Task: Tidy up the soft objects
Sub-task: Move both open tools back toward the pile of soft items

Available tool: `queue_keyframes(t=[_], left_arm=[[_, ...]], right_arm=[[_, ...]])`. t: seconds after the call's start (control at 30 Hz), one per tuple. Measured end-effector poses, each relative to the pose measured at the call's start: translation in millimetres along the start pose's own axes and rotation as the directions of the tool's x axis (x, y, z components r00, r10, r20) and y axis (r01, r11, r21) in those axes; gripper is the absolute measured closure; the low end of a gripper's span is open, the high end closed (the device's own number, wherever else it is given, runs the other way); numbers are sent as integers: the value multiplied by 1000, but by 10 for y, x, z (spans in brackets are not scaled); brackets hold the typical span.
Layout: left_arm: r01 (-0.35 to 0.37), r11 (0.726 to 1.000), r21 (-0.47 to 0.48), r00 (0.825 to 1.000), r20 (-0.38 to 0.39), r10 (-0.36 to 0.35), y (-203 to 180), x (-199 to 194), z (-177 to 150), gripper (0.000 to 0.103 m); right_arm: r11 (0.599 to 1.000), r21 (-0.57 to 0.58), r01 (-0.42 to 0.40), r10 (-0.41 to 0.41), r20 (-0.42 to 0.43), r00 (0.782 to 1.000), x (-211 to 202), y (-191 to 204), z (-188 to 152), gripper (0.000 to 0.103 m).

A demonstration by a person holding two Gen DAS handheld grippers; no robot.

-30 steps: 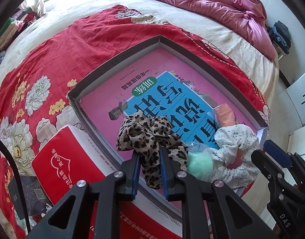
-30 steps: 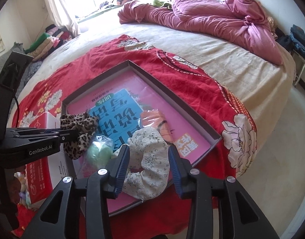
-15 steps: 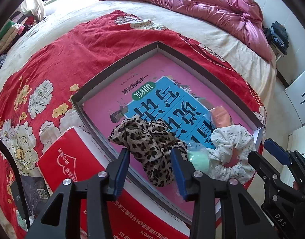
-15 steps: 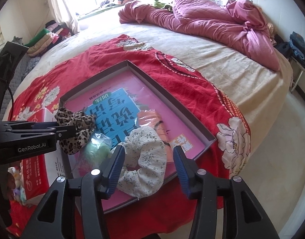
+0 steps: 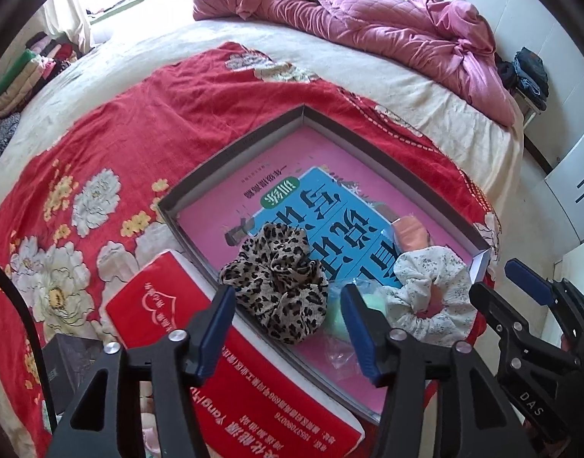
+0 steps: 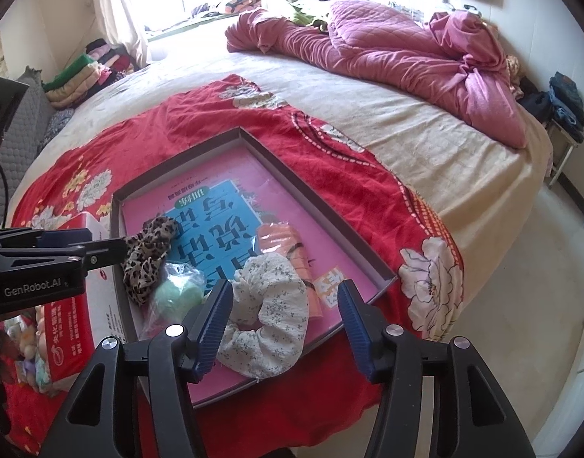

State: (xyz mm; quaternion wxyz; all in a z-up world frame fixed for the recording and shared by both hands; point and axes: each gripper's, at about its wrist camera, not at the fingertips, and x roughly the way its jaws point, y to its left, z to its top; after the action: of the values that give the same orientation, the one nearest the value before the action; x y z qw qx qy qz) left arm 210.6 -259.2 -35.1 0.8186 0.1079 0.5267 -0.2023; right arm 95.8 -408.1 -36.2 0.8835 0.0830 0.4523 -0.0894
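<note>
My left gripper (image 5: pixel 288 305) has just been opening; its blue pads stand apart above a leopard-print scrunchie (image 5: pixel 278 284) lying in a shallow grey tray (image 5: pixel 231 156). Beside it sit a green puff (image 5: pixel 339 315) and a white floral scrunchie (image 5: pixel 431 292).

Leopard scrunchie (image 5: pixel 278 284), floral scrunchie (image 5: pixel 431 292) lie in tray (image 5: pixel 231 160).

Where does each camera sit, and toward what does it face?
Left wrist: sits on the left gripper, looks steeply down at the leopard scrunchie in the tray; its own open fingers show, the right gripper beside.
Right wrist: sits on the right gripper, looks down at the floral scrunchie; its open fingers show, the left gripper at left.
Both jaws just opened; scrunchies lie free.
Shared: tray, both scrunchies, green ball, red blanket.
</note>
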Motion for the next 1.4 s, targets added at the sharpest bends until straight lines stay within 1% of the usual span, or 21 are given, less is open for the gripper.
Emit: queue_keyframes(t=[0.3, 0.33, 0.4, 0.5, 0.63, 0.87, 1.0, 1.13, 1.4], left_arm=[[-19, 1000, 9, 999, 35, 18, -17, -224, -35, 36], [-25, 1000, 11, 999, 39, 25, -23, -247, -42, 34], [-32, 999, 10, 999, 44, 31, -24, -276, -60, 32], [-32, 999, 0, 998, 45, 32, -20, -314, -80, 32], [-55, 998, 1, 997, 47, 55, -21, -360, -109, 32], [-90, 996, -10, 994, 56, 90, -14, -506, -133, 32], [-119, 993, -18, 991, 61, 120, 1, -580, -148, 27], [-141, 990, -15, 988, 65, 141, 28, -629, -164, 26], [-141, 990, -29, 986, 85, 143, 88, -698, -156, 24]], right_arm=[[1000, -16, 16, -16, 17, 1000, -112, 37, 65, 42], [1000, -20, 17, -17, 21, 1000, -136, 46, 75, 38], [999, -23, 28, -28, 27, 999, -169, 59, 83, 33], [999, -31, 31, -30, 30, 999, -213, 79, 90, 32], [998, -42, 36, -34, 38, 999, -257, 99, 102, 32], [999, -37, 21, -19, 56, 998, -364, 97, 139, 32], [999, -35, 6, -4, 59, 998, -404, 102, 168, 31], [999, -46, 3, 0, 63, 998, -415, 123, 207, 31], [997, -73, 14, -9, 74, 997, -431, 209, 284, 31]])
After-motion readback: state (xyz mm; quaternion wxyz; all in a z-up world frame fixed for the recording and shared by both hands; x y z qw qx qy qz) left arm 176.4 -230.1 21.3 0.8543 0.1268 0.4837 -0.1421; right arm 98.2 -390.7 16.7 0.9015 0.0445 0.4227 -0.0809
